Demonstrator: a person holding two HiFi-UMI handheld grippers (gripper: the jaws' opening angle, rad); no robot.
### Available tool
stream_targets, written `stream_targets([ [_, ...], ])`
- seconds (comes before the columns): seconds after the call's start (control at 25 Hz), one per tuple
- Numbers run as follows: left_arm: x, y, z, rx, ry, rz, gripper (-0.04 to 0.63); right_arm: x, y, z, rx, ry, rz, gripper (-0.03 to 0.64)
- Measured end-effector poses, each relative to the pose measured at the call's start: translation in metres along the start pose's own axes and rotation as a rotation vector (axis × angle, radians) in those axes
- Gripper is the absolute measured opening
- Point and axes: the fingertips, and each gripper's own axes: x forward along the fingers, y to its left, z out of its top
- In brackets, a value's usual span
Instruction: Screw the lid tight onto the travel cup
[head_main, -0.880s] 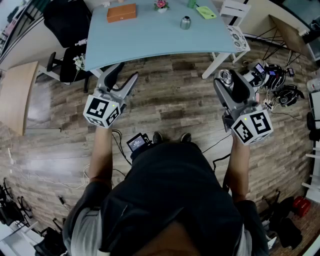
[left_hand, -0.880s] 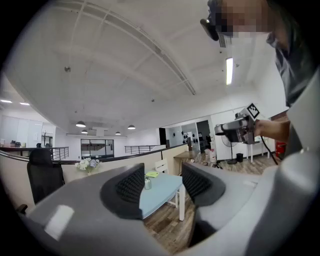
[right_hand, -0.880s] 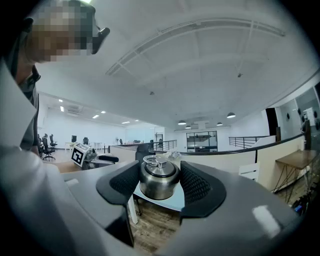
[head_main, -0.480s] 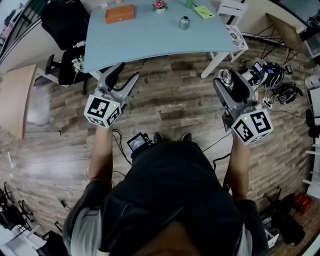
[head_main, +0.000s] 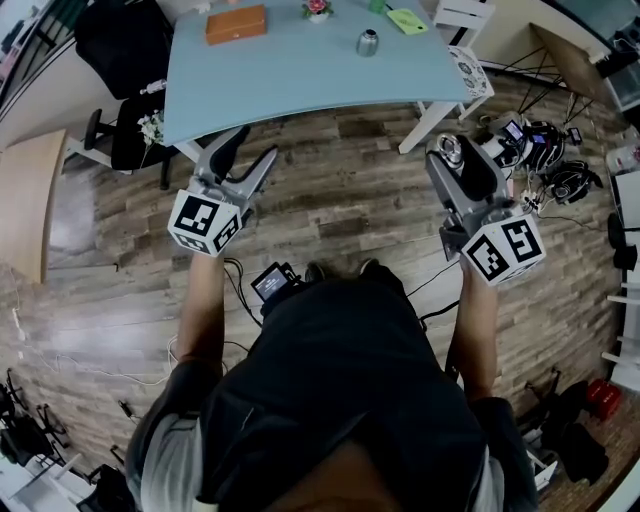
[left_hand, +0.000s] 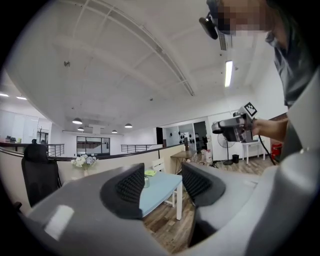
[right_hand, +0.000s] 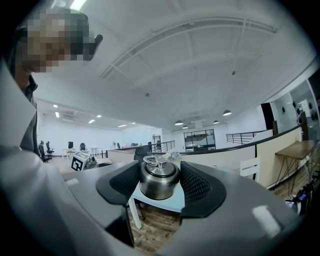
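A steel travel cup (head_main: 368, 42) stands on the light blue table (head_main: 300, 80), far ahead of both grippers. In the left gripper view it is a small shape (left_hand: 145, 181) on the table between the jaws. My right gripper (head_main: 455, 160) is shut on the steel lid (head_main: 452, 153), which has a ring handle on top and sits squarely between the pads (right_hand: 159, 177). My left gripper (head_main: 256, 142) hangs over the wood floor with its jaws apart and nothing between them. Both grippers are held at waist height, well short of the table edge.
On the table are an orange box (head_main: 236, 23), a small flower pot (head_main: 317, 9) and a green item (head_main: 406, 20). A black office chair (head_main: 125, 135) stands left of it. Cables and headphones (head_main: 545, 160) lie on the floor at right, near a white chair (head_main: 466, 20).
The table and floor have slid slightly up in the head view. Both grippers hold the same pose, and the lid stays in the right gripper.
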Motion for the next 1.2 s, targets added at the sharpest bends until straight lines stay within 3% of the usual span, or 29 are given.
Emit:
stream_targets([
  [0.4, 0.035, -0.004, -0.006, 0.008, 0.038, 0.012, 0.284, 0.020, -0.042, -0.003, 0.037, -0.010, 0.040, 0.253],
  [1.2, 0.170, -0.005, -0.001, 0.006, 0.129, 0.222, 0.284, 0.117, -0.208, -0.010, 0.115, 0.024, 0.275, 0.253],
])
